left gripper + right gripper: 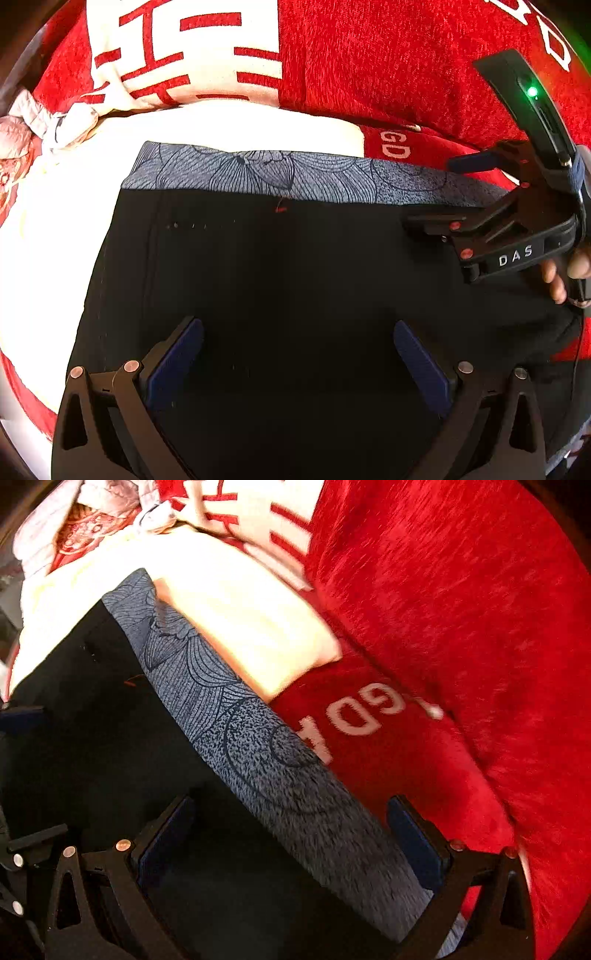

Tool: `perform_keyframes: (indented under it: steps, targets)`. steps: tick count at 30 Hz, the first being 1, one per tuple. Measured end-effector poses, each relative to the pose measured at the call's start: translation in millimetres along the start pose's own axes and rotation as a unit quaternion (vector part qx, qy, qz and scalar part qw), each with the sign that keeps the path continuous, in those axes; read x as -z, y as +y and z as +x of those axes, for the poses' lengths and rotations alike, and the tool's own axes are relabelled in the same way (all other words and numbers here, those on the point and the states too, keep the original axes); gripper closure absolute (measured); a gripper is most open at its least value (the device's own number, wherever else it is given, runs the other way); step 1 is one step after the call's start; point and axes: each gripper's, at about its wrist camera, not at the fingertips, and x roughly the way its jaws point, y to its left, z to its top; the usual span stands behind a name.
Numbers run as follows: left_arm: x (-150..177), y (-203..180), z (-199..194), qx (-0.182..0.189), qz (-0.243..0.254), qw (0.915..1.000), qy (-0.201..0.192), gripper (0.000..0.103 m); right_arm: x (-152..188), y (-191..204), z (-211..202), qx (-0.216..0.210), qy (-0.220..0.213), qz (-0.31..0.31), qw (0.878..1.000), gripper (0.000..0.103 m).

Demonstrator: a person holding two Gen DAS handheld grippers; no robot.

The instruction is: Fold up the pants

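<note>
On the red plush blanket (388,66), partly over a cream cloth (229,125), the black pants (280,280) lay flat, with their grey floral-print waistband (280,173) at the far edge from the left wrist camera. The waistband ran left to right across the left view; the dark body of the garment extended from it back toward, and under, the left gripper (298,363).

The left gripper hovered over the mid-body of the pants, its 2 blue-padded fingers spread wide with only black fabric showing between them; nothing was held. Contact with the cloth could not be determined.

The right gripper (291,840) sat at the waistband's right end, also spread wide. In its own view the waistband (236,716) passed diagonally between the 2 fingers, 1 finger over black fabric, the other toward the red blanket. No pinch had been made. The right view was motion-blurred.

Judgement: the right gripper was the nearer to the waistband and straddled it already; closing there would take that corner. The left gripper stood well short of the band and would need to advance along the garment's long axis to reach the opposite corner.

A pale bundled garment (33,122) lay beyond the cream cloth, apart from the pants.
</note>
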Motion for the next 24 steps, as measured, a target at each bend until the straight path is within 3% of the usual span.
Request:
perform_keyframes:
  steps: [6, 8, 10, 13, 15, 16, 20, 24]
  targets:
    - [-6.7, -1.7, 5.8, -0.004, 0.004, 1.0, -0.003, 0.0, 6.1, -10.7, 3.4, -0.05, -0.017, 0.005, 0.999, 0.004]
    - [-7.1, -2.0, 6.3, -0.005, 0.004, 1.0, -0.003, 0.0, 7.5, -10.0, -1.7, -0.065, -0.022, -0.011, 0.998, 0.016]
    - [-7.3, -2.3, 6.6, -0.006, 0.004, 1.0, -0.004, 0.0, 9.9, -2.6, -8.9, -0.081, -0.027, -0.033, 0.996, 0.042]
    - [-6.6, -2.8, 6.0, -0.008, 0.005, 0.9999, -0.003, 0.0, 12.7, 2.0, -13.4, -0.078, -0.019, -0.041, 0.996, 0.056]
    - [-5.6, -0.6, 4.5, -0.005, 0.002, 1.0, -0.002, 0.0, 7.0, 4.3, -13.2, -0.069, -0.014, -0.039, 0.997, 0.078]
    - [-4.9, 1.0, 3.5, -0.001, -0.001, 1.0, -0.001, 0.0, 2.8, 6.9, -12.7, -0.06, -0.012, -0.036, 0.997, 0.084]
    - [-8.0, 26.0, -2.9, 0.057, -0.059, 0.9966, 0.006, 0.0, 12.2, 18.0, -37.5, -0.038, -0.039, -0.027, 0.998, 0.087]
    - [-20.8, 45.9, -9.9, 0.076, -0.11, 0.991, 0.014, 0.0, 26.1, 39.8, -64.6, 0.001, -0.076, -0.044, 0.996, 0.089]
